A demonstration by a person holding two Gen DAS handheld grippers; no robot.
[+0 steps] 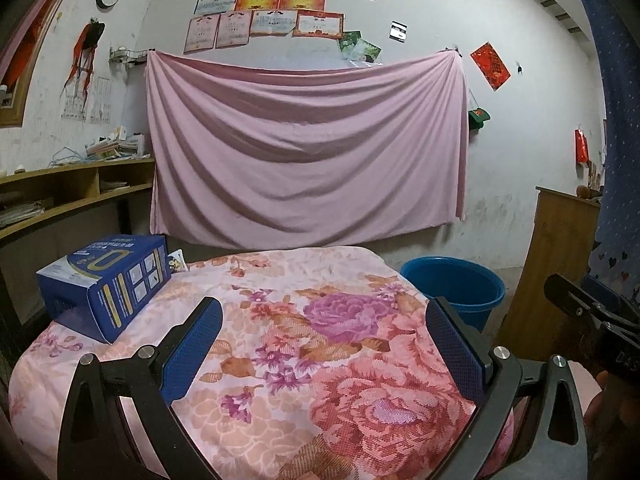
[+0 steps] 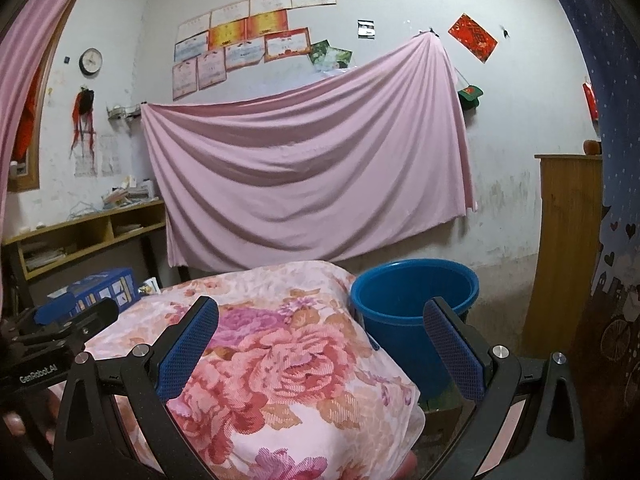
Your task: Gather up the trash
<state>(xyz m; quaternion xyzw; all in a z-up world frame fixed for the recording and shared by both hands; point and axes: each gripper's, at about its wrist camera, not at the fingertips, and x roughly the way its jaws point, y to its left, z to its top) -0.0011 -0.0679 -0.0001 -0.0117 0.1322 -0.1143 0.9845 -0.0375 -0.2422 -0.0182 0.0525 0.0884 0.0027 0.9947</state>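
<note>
The bed (image 1: 320,320), under a flowered quilt, fills the space just ahead of both grippers. Beyond its far right corner, ahead and to the right of the left gripper (image 1: 324,344) and straight ahead of the right gripper (image 2: 322,346), stands a blue bucket (image 2: 414,304) on the floor; it looks like the place the trash should go.

The only loose trash-like thing on the bed is a blue cardboard box (image 1: 106,286), lying ahead and to the left of the left gripper, near the bed's left edge. In the right wrist view the box (image 2: 100,290) shows only in part, behind the other gripper. A small printed packet (image 1: 176,264) peeks out just behind it.

The box is probably light and possibly empty, stiff along its edges but easy to crush across the broad faces. It sits on soft bedding, so pressing down would sink it. Its printed surface looks smooth and somewhat slippery. The best hold seems to be across the narrow width near one end, with the pads on two opposite faces.

Both grippers stand wide apart and hold nothing.
</note>
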